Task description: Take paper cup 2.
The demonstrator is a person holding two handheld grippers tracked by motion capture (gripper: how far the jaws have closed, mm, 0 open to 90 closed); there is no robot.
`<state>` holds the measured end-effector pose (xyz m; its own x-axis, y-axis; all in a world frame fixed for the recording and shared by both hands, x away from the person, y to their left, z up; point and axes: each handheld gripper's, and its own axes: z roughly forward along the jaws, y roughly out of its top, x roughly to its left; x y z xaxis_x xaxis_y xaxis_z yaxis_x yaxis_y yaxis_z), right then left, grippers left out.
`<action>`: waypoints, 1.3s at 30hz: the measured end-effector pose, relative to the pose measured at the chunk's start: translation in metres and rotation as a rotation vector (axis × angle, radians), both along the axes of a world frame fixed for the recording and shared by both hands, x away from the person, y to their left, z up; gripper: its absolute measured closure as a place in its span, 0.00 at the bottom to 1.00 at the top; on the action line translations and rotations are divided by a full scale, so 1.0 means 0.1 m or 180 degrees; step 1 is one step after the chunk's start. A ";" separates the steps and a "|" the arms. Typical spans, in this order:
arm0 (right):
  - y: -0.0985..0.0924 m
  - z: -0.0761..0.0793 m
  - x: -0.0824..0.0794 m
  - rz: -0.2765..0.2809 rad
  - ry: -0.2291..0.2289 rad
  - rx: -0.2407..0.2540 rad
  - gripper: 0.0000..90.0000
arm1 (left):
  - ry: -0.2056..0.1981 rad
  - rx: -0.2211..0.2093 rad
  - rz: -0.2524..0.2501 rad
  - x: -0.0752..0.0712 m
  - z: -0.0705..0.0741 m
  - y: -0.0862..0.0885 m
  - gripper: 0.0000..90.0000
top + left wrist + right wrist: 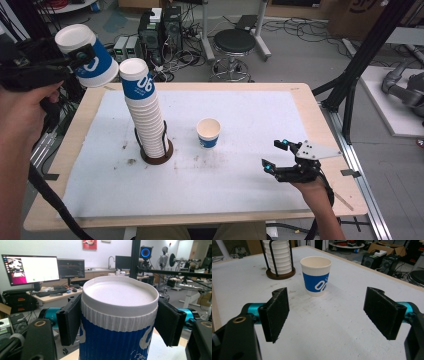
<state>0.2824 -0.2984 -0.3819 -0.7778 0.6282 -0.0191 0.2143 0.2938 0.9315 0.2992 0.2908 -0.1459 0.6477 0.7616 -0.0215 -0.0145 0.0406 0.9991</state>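
ribbed matt paper cup, seemingly wooden table

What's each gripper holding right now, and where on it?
The left gripper clamps an upside-down paper cup by its ribbed sides, near the base. The right gripper is open, holding nothing.

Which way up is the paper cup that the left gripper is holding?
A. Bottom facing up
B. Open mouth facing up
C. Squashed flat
A. In the left gripper view the cup sits clamped between the black pads of the left gripper with its closed white base on top, while the loose cup on the table shows its open mouth.
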 end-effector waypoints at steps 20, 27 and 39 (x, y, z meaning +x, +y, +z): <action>0.01 -0.01 0.01 -0.0004 0.0010 -0.0005 0.23 | 0.0114 0.0055 0.0056 -0.29 -0.88 0.32 0.32; 0.03 -0.04 0.02 -0.0004 0.0040 -0.0017 0.23 | 0.0166 0.0070 -0.0024 -0.35 -1.16 0.29 0.32; 0.09 -0.05 0.09 -0.0018 0.0044 -0.0019 0.24 | 0.0210 0.0162 -0.0232 -0.43 -1.56 0.11 0.32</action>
<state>0.2913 -0.2894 -0.3871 -0.7745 0.6325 -0.0121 0.2289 0.2980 0.9267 0.2561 0.3015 -0.3016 0.6998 0.7137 -0.0285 0.0526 -0.0116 0.9986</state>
